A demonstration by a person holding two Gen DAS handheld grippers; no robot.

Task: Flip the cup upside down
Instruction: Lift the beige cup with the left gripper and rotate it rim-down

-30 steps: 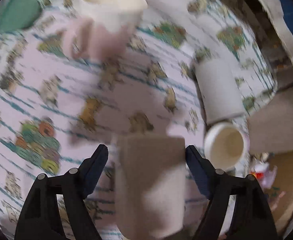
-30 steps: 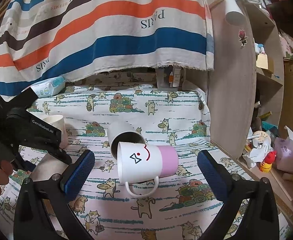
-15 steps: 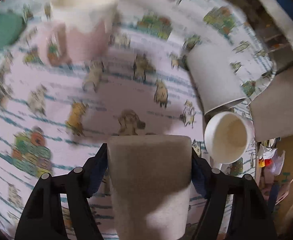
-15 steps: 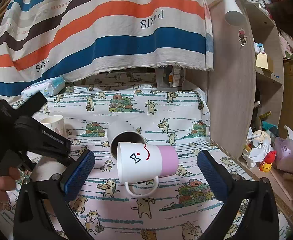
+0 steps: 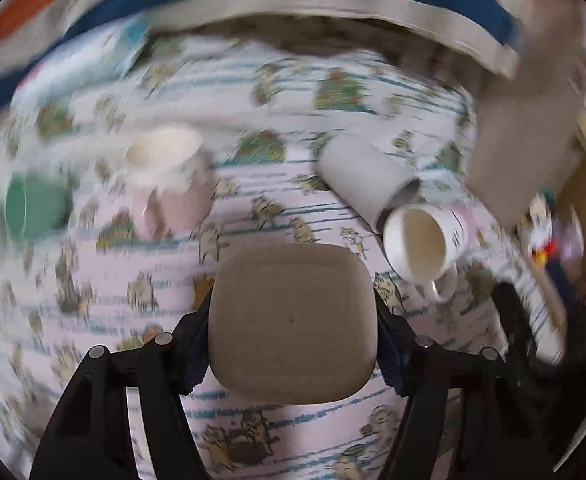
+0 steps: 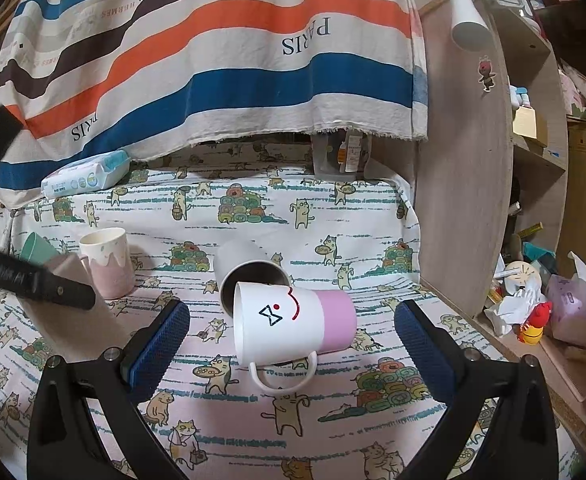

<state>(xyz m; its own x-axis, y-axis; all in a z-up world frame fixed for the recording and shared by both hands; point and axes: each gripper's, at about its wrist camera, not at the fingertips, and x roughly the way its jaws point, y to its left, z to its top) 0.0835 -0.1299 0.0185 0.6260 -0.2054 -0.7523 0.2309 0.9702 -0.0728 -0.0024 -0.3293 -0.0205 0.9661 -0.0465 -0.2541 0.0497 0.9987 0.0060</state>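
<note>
Both pads of the left hand-held gripper point(image 5: 293, 344) clamp the beige cup point(image 5: 291, 330), flat base facing the camera.

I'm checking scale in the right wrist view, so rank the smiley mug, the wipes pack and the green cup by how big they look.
1. smiley mug, largest, though nearest the camera.
2. wipes pack, lying farther back.
3. green cup, smallest, partly hidden behind the left claw's arm.

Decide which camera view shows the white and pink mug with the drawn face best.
The right wrist view: the white and pink mug with the drawn face lies sideways, sharp, with face and handle visible. The left wrist view shows it blurred, mostly its open mouth.
</note>
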